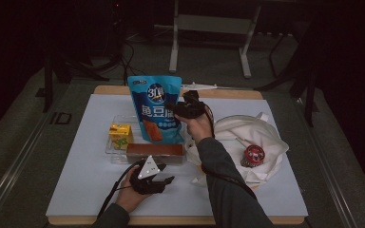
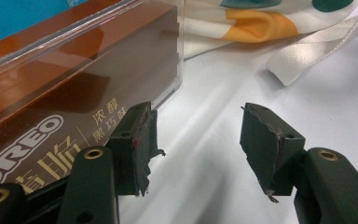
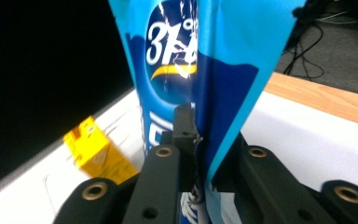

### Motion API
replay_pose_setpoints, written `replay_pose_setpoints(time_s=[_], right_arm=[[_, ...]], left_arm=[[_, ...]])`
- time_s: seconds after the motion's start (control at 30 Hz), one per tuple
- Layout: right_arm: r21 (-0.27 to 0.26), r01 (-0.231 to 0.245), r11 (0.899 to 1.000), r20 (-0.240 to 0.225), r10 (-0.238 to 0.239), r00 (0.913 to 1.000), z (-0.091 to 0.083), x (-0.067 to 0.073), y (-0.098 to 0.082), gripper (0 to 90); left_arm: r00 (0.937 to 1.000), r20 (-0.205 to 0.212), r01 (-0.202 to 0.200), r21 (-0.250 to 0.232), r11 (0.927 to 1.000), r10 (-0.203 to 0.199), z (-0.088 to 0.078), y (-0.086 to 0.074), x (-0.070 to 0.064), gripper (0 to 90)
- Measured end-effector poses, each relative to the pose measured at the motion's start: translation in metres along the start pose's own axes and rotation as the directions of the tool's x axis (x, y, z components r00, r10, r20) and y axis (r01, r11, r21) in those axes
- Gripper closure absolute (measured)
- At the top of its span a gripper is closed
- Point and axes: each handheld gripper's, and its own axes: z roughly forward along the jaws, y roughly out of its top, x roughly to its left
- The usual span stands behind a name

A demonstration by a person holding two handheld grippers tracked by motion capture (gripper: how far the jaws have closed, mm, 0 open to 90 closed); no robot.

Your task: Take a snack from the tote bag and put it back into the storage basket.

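Overhead, the surface (image 1: pixel 76 190) is a white sheet over a wooden top whose bare wood shows along the far edge, set in a dim room with grey floor (image 1: pixel 19 142) around it, cables trailing at the far left and a metal frame (image 1: pixel 209 23) standing beyond the far edge. Left of centre a yellow carton (image 1: pixel 120 134) sits in a clear tray (image 1: pixel 110 147), with a brown Oreo box (image 1: pixel 155 152) along the tray's near side. The left hand-held gripper (image 1: pixel 164 179) rests near the near edge just beside that box, its jaws spread apart with nothing between them. At centre a blue snack pouch (image 1: pixel 153 107) stands upright; the right hand-held gripper (image 1: pixel 176 110) is closed on the pouch's right edge, pinching the foil between its jaws. Toward the right edge lies a crumpled white cloth bag (image 1: pixel 266 137) with a red round item (image 1: pixel 254 155) resting on it.
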Motion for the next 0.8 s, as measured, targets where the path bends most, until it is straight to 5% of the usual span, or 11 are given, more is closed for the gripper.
replay_pose_setpoints(time_s=[0.1,0.4,0.63,0.8], right_arm=[[0.05,0.068,0.996,0.016,-0.069,0.9975,-0.004,0.003,-0.003,76.6],[0.12,0.116,0.986,-0.003,-0.116,0.9932,-0.016,-0.002,-0.016,65.8],[0.216,0.165,0.962,0.043,-0.178,0.9831,-0.018,-0.007,-0.022,68.5],[0.225,0.166,0.96,0.045,-0.181,0.9825,-0.018,-0.012,-0.023,72.8]], left_arm=[[1.0,-0.001,0.001,0.002,1.0,-0.001,0.0,0.0,0.0,44.2],[1.0,0.0,0.0,0.003,1.0,0.0,0.0,0.0,0.0,44.2],[1.0,-0.001,0.001,0.004,1.0,-0.001,0.0,0.0,0.0,44.2],[1.0,-0.001,-0.001,0.005,1.0,0.001,0.0,0.0,0.0,44.2]])
